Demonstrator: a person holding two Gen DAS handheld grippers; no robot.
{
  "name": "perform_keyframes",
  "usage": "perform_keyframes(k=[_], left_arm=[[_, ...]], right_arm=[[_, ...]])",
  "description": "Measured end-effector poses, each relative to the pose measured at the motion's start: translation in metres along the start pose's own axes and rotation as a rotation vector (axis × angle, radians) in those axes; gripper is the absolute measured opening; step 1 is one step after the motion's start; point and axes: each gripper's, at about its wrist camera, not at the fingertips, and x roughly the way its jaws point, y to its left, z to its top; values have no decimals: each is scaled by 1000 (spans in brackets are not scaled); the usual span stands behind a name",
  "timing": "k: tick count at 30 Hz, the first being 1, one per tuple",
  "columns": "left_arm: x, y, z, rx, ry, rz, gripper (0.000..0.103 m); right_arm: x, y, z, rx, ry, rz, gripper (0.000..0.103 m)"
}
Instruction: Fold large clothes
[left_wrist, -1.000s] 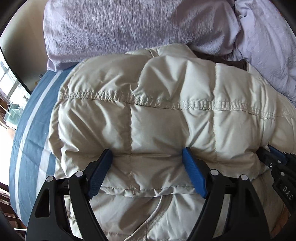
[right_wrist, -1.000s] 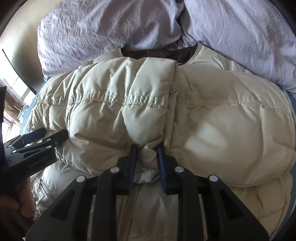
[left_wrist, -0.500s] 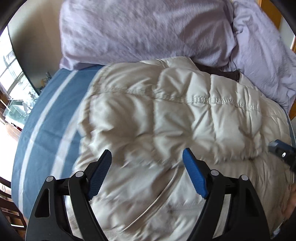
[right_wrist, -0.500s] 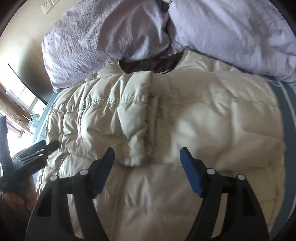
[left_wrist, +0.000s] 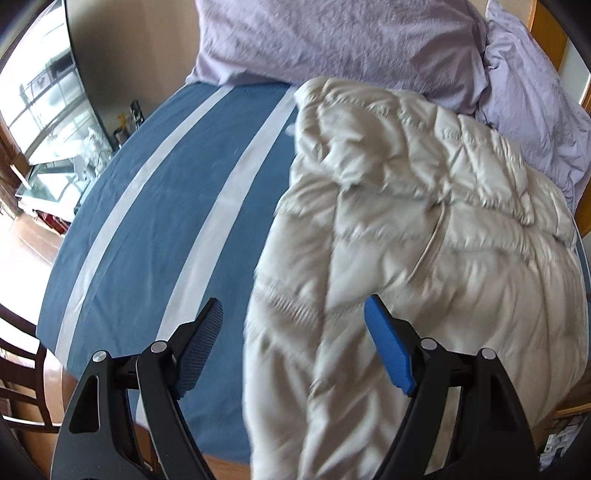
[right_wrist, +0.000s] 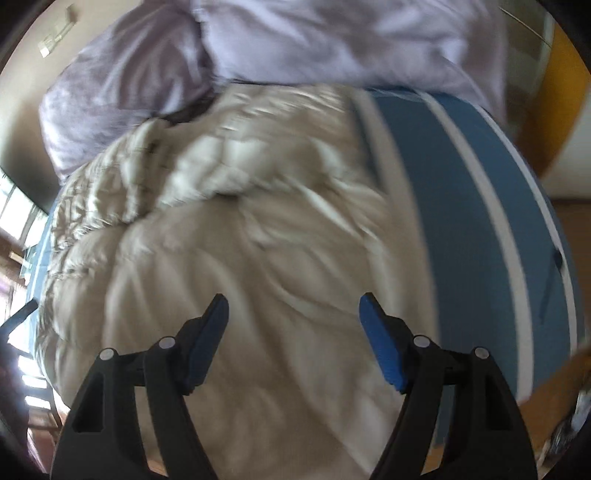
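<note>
A cream quilted puffer jacket lies on the blue striped bed, its sleeves folded over the body; it also shows in the right wrist view, blurred. My left gripper is open and empty, above the jacket's left edge near the hem. My right gripper is open and empty, above the jacket's lower right part. Neither touches the fabric as far as I can see.
Lilac pillows lie at the head of the bed behind the jacket, also in the right wrist view. The blue sheet with white stripes lies bare left of the jacket. A wooden chair stands at the bed's left corner.
My right gripper opened and let go of the folded sleeve. Both grippers pulled back and up from the jacket, the left swinging left, the right swinging right.
</note>
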Motion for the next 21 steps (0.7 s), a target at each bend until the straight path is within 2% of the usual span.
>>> perform_keyframes(k=[4,7,15,17,21], left_arm=[[2,12,-18,-19,31,-20,79],[3,17,-28,-38,46,-40,79],[9,22,-40,-95,72,-97,79],[11,22,-43,-113,79,-117,75],[12,20,-48,-128,79,-143,72]], right_arm=[[-5,-46,-26,99,31,-17,73],[-6,-67,-41,146,55,-20,73],[-2,-85,-70,194,99,45,73],[-1,-84,-75,198,104,72,73],[1,-76,-80,175,112,107,58]])
